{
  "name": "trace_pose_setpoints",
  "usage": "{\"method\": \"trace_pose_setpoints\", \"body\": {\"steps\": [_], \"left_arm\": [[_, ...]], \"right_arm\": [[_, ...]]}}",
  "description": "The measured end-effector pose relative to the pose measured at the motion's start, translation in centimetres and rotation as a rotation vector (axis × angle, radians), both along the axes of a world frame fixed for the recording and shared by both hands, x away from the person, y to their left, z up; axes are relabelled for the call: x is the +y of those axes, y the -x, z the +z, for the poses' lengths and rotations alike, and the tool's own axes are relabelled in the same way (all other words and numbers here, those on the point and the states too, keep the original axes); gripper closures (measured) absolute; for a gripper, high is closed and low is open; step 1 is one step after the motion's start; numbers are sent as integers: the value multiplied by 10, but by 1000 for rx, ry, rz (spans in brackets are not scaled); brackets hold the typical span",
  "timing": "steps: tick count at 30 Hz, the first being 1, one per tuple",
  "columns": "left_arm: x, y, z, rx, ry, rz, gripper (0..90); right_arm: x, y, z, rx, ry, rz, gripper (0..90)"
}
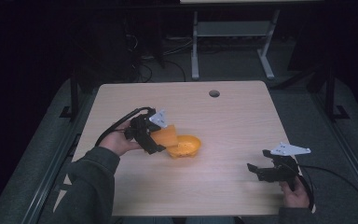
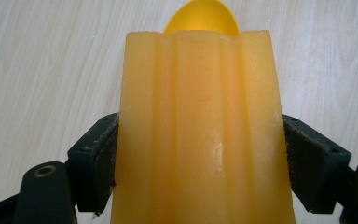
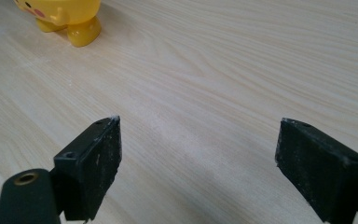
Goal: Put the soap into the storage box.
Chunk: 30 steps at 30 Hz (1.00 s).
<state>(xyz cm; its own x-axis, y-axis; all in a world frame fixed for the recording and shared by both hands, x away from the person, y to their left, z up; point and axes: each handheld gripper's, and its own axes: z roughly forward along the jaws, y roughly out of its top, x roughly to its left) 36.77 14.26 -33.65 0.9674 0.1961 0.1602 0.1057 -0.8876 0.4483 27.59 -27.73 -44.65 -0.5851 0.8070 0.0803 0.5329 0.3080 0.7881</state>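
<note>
My left gripper (image 1: 157,140) is shut on a pale orange ribbed cup-like piece (image 1: 165,135), held tilted over the table left of centre. In the left gripper view both pads press the piece's (image 2: 200,130) sides. Its far end reaches the rim of a yellow bowl (image 1: 186,146) standing on the table, whose rim (image 2: 201,16) peeks out beyond the piece. The right gripper view shows that bowl (image 3: 65,14) with short feet and a painted face. My right gripper (image 1: 257,171) hovers open near the front right of the table, its jaws (image 3: 198,158) wide apart with bare wood between them.
The light wooden table (image 1: 233,121) has a round cable hole (image 1: 214,93) near its far edge. A white desk frame (image 1: 233,42) stands on the floor beyond. A person's sleeve (image 1: 91,186) comes in at the lower left.
</note>
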Motion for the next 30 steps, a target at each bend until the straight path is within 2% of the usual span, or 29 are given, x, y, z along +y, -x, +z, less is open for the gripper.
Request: {"method": "trace_pose_setpoints", "body": {"steps": [12, 24, 30], "left_arm": [[-23, -11, -3, -5, 0, -37, 208], [-45, -22, -18, 48, 23, -73, 208], [-53, -27, -25, 74, 19, -95, 208]], "right_arm": [[-2, 0, 1, -9, -5, 4, 140], [-2, 0, 1, -11, -11, 6, 139], [-2, -1, 1, -14, -11, 8, 139]]}}
